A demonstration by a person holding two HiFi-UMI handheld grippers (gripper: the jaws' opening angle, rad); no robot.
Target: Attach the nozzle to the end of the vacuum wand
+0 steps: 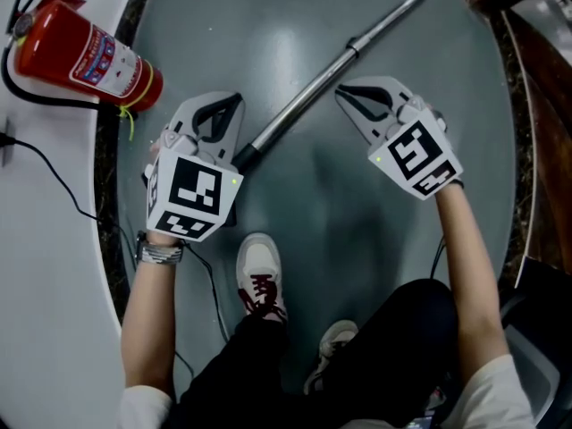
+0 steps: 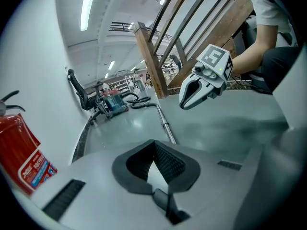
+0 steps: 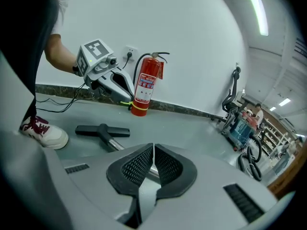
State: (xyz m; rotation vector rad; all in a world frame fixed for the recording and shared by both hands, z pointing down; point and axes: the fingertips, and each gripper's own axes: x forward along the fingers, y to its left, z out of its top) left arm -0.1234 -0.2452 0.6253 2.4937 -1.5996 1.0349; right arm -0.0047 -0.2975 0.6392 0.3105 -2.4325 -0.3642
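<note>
Floor [image 1: 340, 231]: smooth grey-green, glossy, reflecting ceiling strip lights; edged by a dark stone skirting [image 1: 107, 195] below a white wall [image 3: 192, 42]

Fire extinguisher [image 1: 85, 56]: red, standing on the floor against the wall, with a black cable [image 1: 54, 181] trailing nearby

Wooden railing [image 2: 192, 32]: slanted balusters on the side opposite the wall

Vacuum cleaner body [image 2: 114, 103]: blue, far down the room with coiled hose beside it

Vacuum wand [image 1: 357, 47]: metal tube lying flat on the floor, running diagonally between the two claws

Nozzle [image 3: 102, 131]: black flat floor head, lying on the floor at the wand's near end and apparently joined to it, though the joint is partly hidden; a white shoe [image 1: 259, 275] stands just beside it

Left claw [image 1: 234, 98]: held above the floor over the wand's near end, jaws pressed together, nothing between them

Right claw [image 1: 341, 91]: held above the floor, clear of the wand, jaws closed to a thin slit, empty
</note>
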